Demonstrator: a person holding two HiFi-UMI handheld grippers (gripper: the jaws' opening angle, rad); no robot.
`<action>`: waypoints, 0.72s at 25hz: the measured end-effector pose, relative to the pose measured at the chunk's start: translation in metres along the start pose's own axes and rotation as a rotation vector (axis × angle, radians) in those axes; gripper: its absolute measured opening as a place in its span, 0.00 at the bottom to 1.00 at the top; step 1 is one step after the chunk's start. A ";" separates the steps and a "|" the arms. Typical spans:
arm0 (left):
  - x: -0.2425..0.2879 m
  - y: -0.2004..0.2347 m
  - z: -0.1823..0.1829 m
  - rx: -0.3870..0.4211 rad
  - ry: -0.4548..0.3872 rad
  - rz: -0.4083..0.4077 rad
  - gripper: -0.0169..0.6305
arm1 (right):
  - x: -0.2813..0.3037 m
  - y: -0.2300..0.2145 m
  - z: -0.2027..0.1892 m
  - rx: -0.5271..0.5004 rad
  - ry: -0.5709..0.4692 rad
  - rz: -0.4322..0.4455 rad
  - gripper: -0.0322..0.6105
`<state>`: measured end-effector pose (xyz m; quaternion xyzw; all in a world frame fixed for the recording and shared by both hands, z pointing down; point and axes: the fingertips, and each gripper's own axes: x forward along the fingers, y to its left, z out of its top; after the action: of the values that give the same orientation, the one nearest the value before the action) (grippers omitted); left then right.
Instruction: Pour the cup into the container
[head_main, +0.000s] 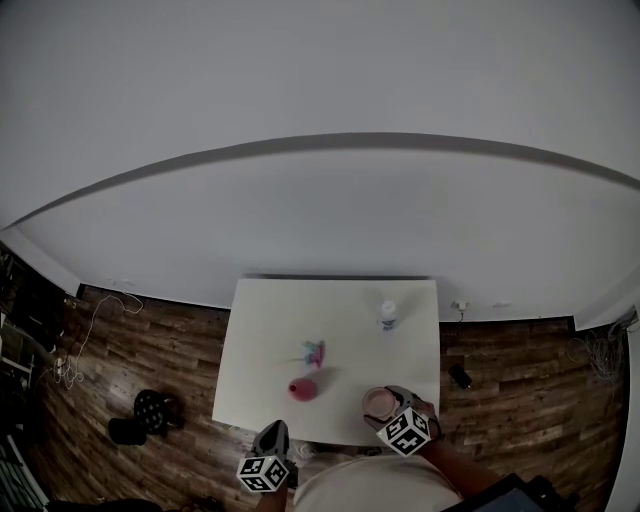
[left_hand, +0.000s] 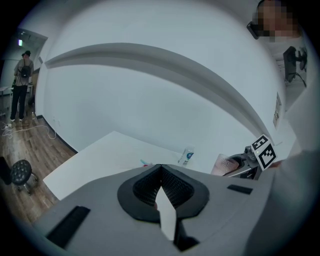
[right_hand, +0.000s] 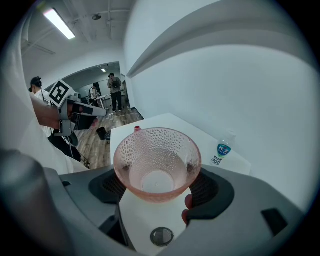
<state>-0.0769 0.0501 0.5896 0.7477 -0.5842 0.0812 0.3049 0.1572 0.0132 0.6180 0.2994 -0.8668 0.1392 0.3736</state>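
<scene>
Our right gripper (right_hand: 159, 186) clamps the cup (right_hand: 157, 155), our left gripper (left_hand: 160, 184) is closed and empty; we should keep it level until above the container (head_main: 302, 389), left of the cup.

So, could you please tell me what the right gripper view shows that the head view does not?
Only the right gripper view: the inside of the pink cup, with the right gripper jaws closed on its sides, and people standing in a room beyond the table.
Only the head view: a small colourful item in the middle of the table, and the marker cube on the right gripper.
Both: the white table, the bottle and the left gripper.
</scene>
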 end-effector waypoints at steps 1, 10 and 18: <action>-0.001 0.003 0.000 -0.002 -0.001 0.004 0.04 | 0.001 0.001 0.000 0.001 0.001 0.001 0.63; -0.003 0.030 0.011 0.000 0.004 -0.005 0.04 | 0.007 0.011 0.007 0.018 0.017 -0.023 0.63; 0.013 0.037 0.026 0.042 0.039 -0.089 0.04 | 0.017 0.014 0.025 0.048 0.024 -0.065 0.63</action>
<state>-0.1134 0.0207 0.5883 0.7775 -0.5425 0.0942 0.3039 0.1253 0.0061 0.6132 0.3349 -0.8483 0.1515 0.3811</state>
